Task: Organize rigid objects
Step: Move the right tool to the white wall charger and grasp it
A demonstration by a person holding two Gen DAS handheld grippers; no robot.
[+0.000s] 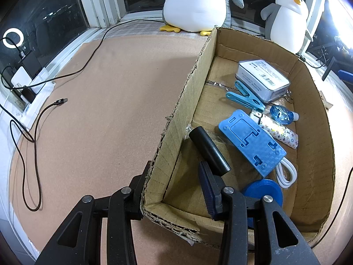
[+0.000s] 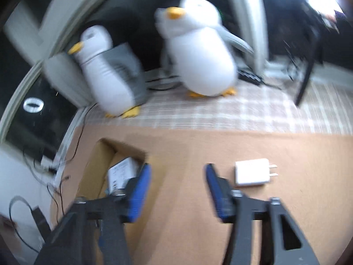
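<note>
L gripper is clamped on the near-left wall of the cardboard box, at 6 o'clock; black cylinder, blue stand, clip & white tin are seen inside; R gripper is held apart, nothing betw. pads; white charger lies at 1 o'clock, just beside its right finger, on the mat.

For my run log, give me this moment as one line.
left gripper: shut on box wall | right gripper: jaws apart, empty, over mat | white charger: on mat, outside box
</note>
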